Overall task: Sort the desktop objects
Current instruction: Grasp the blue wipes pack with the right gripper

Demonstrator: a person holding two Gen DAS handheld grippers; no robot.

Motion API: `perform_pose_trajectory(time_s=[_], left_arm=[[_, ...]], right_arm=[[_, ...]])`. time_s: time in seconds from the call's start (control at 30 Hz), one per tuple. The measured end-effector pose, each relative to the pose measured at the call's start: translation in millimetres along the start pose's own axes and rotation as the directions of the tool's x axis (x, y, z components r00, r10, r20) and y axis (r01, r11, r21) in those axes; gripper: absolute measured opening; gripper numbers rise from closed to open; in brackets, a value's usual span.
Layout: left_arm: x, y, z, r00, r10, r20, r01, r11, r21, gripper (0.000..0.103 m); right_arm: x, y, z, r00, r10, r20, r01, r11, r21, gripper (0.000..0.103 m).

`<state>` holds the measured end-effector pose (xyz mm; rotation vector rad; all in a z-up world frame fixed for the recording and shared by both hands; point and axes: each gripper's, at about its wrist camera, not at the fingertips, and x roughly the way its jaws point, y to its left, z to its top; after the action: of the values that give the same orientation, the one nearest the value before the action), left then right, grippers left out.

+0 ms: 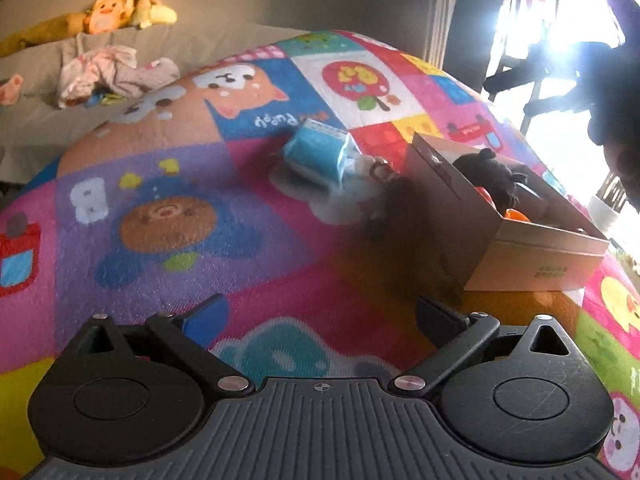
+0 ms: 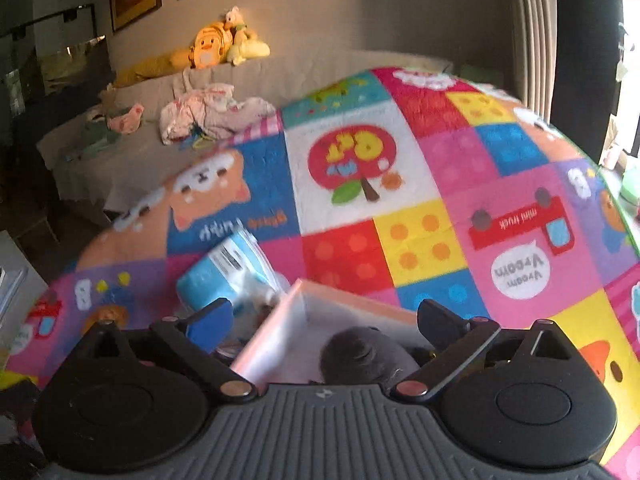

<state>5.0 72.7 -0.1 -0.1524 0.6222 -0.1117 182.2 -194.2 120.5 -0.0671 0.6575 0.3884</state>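
Observation:
On the colourful play mat (image 1: 168, 184) lies a blue packet (image 1: 316, 156), with a small dark-haired doll (image 1: 384, 184) beside it. Right of them stands an open cardboard box (image 1: 536, 256) holding a dark plush toy (image 1: 492, 176) and orange items (image 1: 516, 214). My left gripper (image 1: 322, 312) hovers open over bare mat, short of the doll and box, with nothing between its fingers. My right gripper (image 2: 326, 314) is open above the box (image 2: 276, 336). A dark grey plush (image 2: 360, 354) lies in the box below its jaws, untouched by the pads. The blue packet (image 2: 228, 280) lies left of the box.
Beyond the mat a grey-covered couch (image 2: 132, 168) carries a heap of clothes (image 2: 208, 114) and yellow plush toys (image 2: 224, 42). A bright window and a dark chair frame (image 1: 536, 80) are at the right. Part of a person (image 1: 616, 120) shows as a dark shape there.

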Motion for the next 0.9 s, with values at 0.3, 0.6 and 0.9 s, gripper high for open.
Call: perform_pose_trajectory(time_s=[0.3,0.6,0.9], left_arm=[[-1.5,8.9,-2.6,1.0,-0.016,0.011,0.017,0.998,-0.062,0.103],[-4.2,16.5,-3.6,0.999,-0.039,0.031,0.042,0.993,-0.111,0.103],[-4.3,18.4,-3.5,0.998,-0.055,0.035,0.059,0.99,-0.126,0.103]], right_arm=[[87.5,72.9,40.1,0.966,0.023,-0.257,-0.024,1.0,-0.002,0.04],[201.9,95.8,40.7,0.889,-0.277,-0.364,0.217,0.956,-0.197,0.024],[187.8,108.0,23.1,0.876,-0.162,-0.455,0.09,0.98,-0.176,0.024]])
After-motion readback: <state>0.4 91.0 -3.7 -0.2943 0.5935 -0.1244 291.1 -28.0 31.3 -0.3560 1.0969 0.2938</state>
